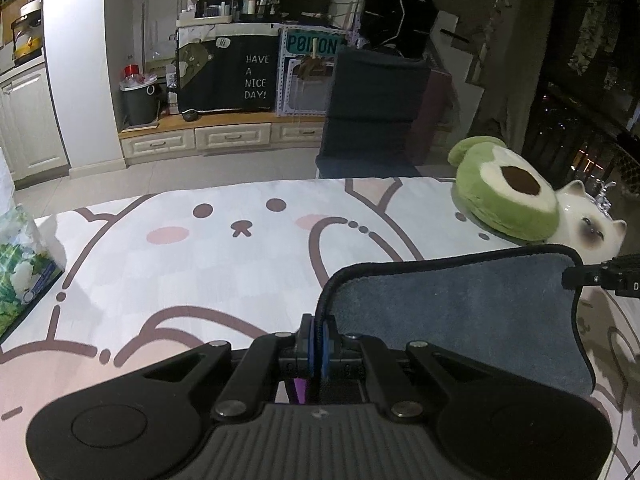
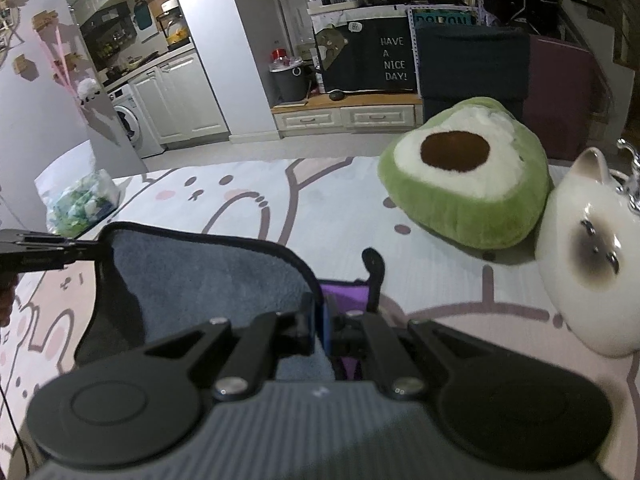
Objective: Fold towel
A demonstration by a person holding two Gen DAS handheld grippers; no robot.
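Observation:
The towel (image 1: pixel 452 312) is grey-blue with a dark border and a purple underside; it hangs stretched between my two grippers above the cartoon-print tablecloth (image 1: pixel 224 264). My left gripper (image 1: pixel 319 334) is shut on the towel's left edge. My right gripper (image 2: pixel 318 320) is shut on the towel's (image 2: pixel 200 280) right edge, with purple fabric and a dark loop just beyond its fingers. The right gripper's tip shows at the right edge of the left wrist view (image 1: pixel 576 276). The left gripper's tip shows at the left edge of the right wrist view (image 2: pixel 92 250).
A green avocado plush (image 2: pixel 464 184) and a white ceramic cat (image 2: pixel 592 252) stand at the table's right. A green-and-white plastic packet (image 1: pixel 20 272) lies at the table's left edge. A dark chair (image 1: pixel 372 112) stands behind the table's far edge.

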